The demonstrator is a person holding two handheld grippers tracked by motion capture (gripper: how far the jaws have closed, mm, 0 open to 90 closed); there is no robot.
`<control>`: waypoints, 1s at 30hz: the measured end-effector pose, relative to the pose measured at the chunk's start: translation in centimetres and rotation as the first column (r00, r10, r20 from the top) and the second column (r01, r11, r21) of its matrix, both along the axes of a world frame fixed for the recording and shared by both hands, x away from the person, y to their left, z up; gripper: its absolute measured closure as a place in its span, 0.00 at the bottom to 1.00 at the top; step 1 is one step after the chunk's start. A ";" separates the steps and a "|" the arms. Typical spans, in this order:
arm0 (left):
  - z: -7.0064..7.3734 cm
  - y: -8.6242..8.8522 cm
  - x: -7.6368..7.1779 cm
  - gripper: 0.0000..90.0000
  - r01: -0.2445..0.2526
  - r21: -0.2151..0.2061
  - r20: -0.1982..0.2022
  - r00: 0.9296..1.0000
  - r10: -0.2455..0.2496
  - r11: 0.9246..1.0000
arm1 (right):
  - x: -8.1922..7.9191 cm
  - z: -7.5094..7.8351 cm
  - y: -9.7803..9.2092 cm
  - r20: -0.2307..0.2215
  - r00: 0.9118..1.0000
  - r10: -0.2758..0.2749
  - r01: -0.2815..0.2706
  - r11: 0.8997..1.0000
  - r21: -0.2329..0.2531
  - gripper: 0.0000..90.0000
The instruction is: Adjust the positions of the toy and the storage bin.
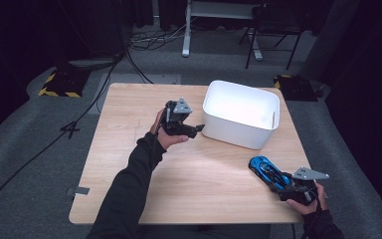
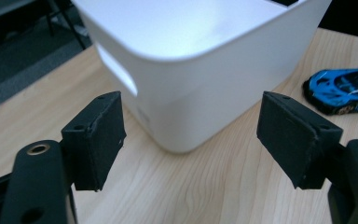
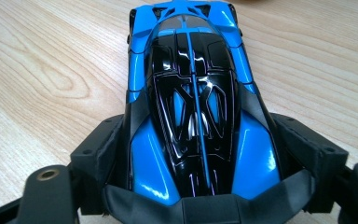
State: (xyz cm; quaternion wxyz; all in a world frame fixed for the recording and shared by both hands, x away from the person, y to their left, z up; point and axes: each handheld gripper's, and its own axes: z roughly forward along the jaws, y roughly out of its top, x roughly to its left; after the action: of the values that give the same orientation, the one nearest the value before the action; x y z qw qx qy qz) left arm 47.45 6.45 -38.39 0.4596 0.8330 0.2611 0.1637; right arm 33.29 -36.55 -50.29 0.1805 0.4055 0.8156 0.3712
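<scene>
Your right tool (image 1: 284, 185) sits at the near right corner of the tabletop (image 1: 189, 189). Its jaws are pressed against both flanks of the blue and black toy sports car (image 1: 266, 170), pinching it at one end; the car rests on the tabletop with its other end pointing far and left. Your left tool (image 1: 199, 129) is held above the tabletop centre, jaws spread wide with nothing between them, aimed at the near left corner of the white plastic bin (image 1: 241, 113). The bin stands upright on the far right of the tabletop, well apart from the car.
</scene>
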 end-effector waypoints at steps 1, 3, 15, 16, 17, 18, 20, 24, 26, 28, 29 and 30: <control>0.4 -0.4 0.1 0.29 0.012 0.024 0.011 1.000 -0.012 1.000 | 0.0 0.0 0.0 0.000 1.000 0.001 -0.001 1.000 -0.001 0.26; 1.1 -1.2 0.1 0.32 0.039 0.025 0.024 0.999 -0.039 0.999 | 0.0 0.0 0.0 0.000 1.000 0.002 -0.002 1.000 -0.001 0.26; 2.8 -5.6 0.9 0.33 0.120 0.089 0.051 0.991 -0.125 0.989 | 0.0 0.0 0.1 -0.001 1.000 -0.002 0.002 1.000 0.002 0.26; 2.7 -5.9 1.1 0.33 0.129 0.117 0.047 0.990 -0.136 0.985 | 0.0 0.0 0.1 -0.001 1.000 -0.001 0.001 1.000 0.001 0.26; 2.6 -6.3 1.3 0.33 0.127 0.126 0.049 0.990 -0.134 0.984 | 0.0 0.0 0.1 -0.001 1.000 -0.001 0.001 1.000 0.001 0.26; 2.6 -6.6 1.4 0.33 0.131 0.141 0.039 0.990 -0.138 0.981 | 0.0 0.0 0.1 0.000 1.000 0.000 0.000 1.000 0.000 0.26; 2.4 -7.2 1.8 0.33 0.152 0.160 0.027 0.987 -0.158 0.975 | 0.0 0.0 0.1 0.000 1.000 0.000 0.000 1.000 0.001 0.26; 1.9 -8.4 2.5 0.36 0.187 0.215 -0.027 0.982 -0.186 0.959 | 0.0 0.0 0.1 0.000 1.000 0.000 0.000 1.000 0.000 0.26; 1.6 -8.7 2.7 0.38 0.188 0.232 -0.034 0.982 -0.185 0.955 | 0.0 0.0 0.1 0.004 1.000 -0.003 0.003 1.000 0.004 0.26; 1.3 -9.0 2.9 0.42 0.202 0.262 -0.054 0.979 -0.195 0.944 | 0.1 -0.1 0.1 0.004 1.000 0.000 0.000 1.000 0.007 0.26; 1.2 -9.0 3.0 0.45 0.212 0.267 -0.059 0.977 -0.204 0.940 | 0.0 0.0 0.1 0.001 1.000 0.001 -0.001 1.000 0.001 0.26; 1.0 -9.1 2.9 0.45 0.221 0.264 -0.069 0.975 -0.210 0.939 | 0.0 0.0 0.1 0.001 1.000 0.001 -0.001 1.000 0.001 0.26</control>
State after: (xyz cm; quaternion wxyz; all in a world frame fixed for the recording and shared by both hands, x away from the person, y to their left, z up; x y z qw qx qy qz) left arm 50.39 -2.65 -37.42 0.3516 0.9144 0.1529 0.1297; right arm 33.33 -36.48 -50.30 0.1806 0.4052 0.8154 0.3719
